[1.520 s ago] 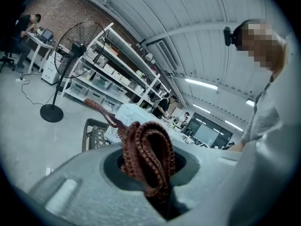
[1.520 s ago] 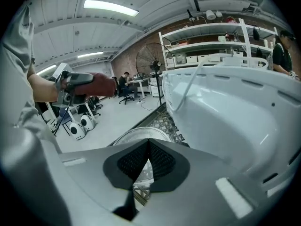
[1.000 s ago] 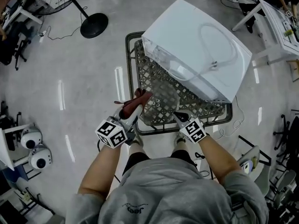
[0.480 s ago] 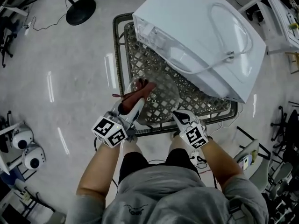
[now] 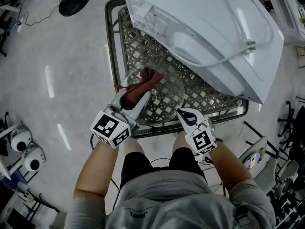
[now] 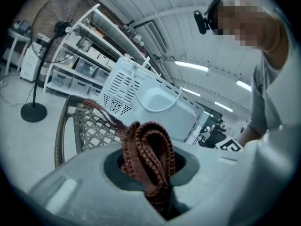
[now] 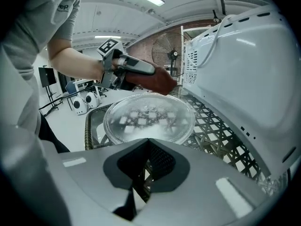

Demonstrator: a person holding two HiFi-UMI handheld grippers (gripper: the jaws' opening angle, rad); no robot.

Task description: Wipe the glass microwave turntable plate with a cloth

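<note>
I can read almost nothing from here. The grey shirt has a small dark print near the collar. It is upside down in the head view and too small to spell out. The right gripper view catches the same print high on the shirt, but it is curved and blurred. The white microwave carries a pale label on its near side; its fine lines of print will not resolve into letters. The marker cube on the left gripper and the marker cube on the right gripper show black-and-white square patterns, not letters or numbers.
</note>
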